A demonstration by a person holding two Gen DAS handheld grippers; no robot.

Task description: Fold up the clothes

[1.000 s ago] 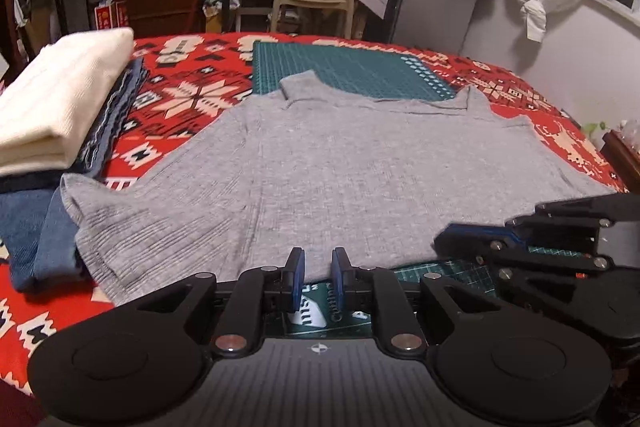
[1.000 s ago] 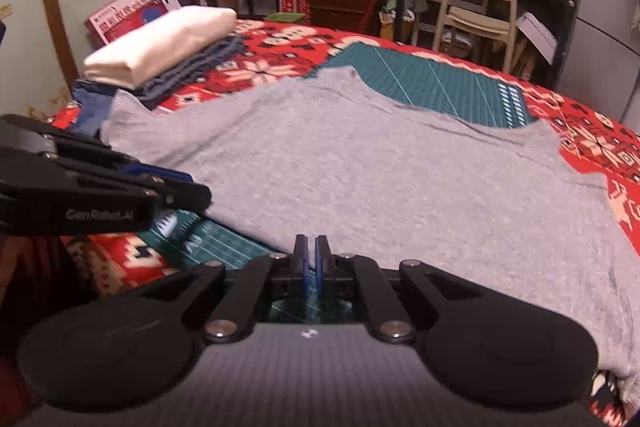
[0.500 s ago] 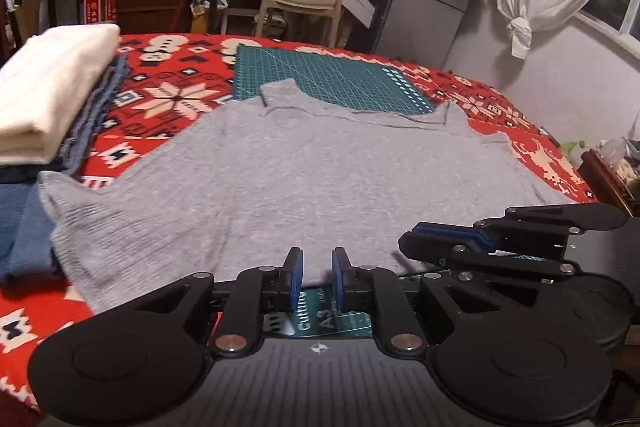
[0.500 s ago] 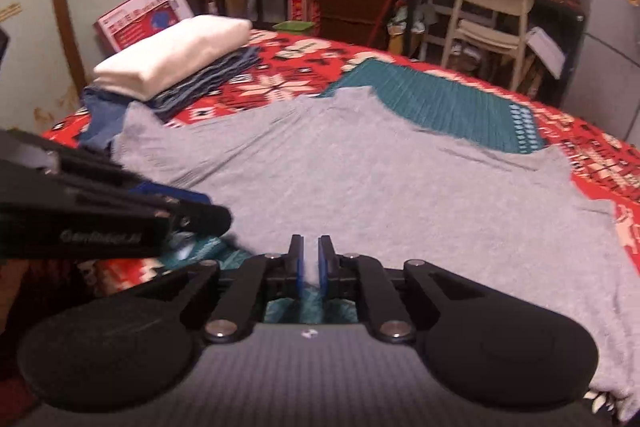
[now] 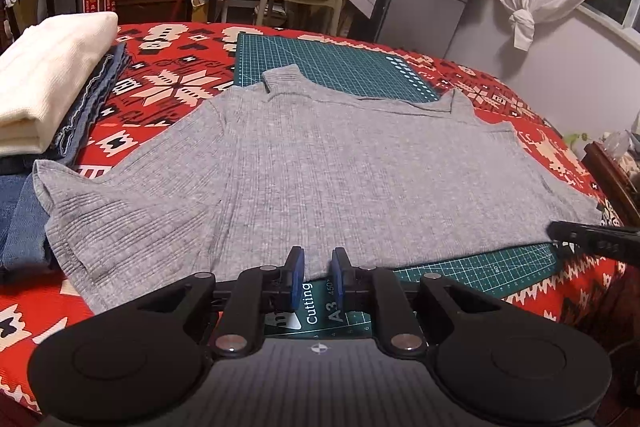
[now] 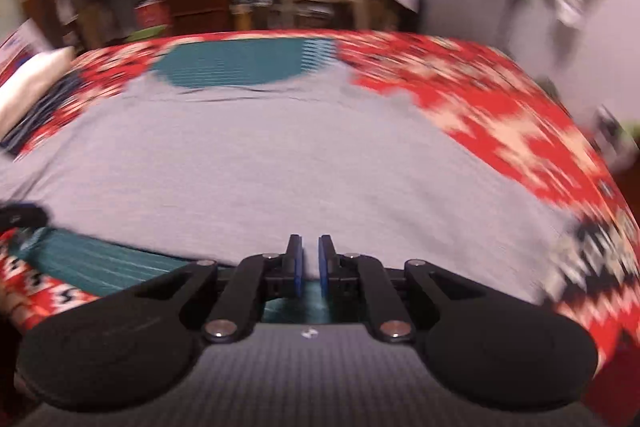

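Swung rightward along grey sweater point(image 5: 320, 163) hem: right gripper point(image 6: 311, 267).
Both narrowly agape, empty; left gripper point(image 5: 317, 277) hovering at hem's middle.

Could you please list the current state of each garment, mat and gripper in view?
Grey ribbed knit top: spread flat, unfolded.
Cream folded cloth: folded, topping a pile.
Green cutting mat: partly covered by top.
Left gripper: narrowly open, empty.
Right gripper: narrowly open, empty.
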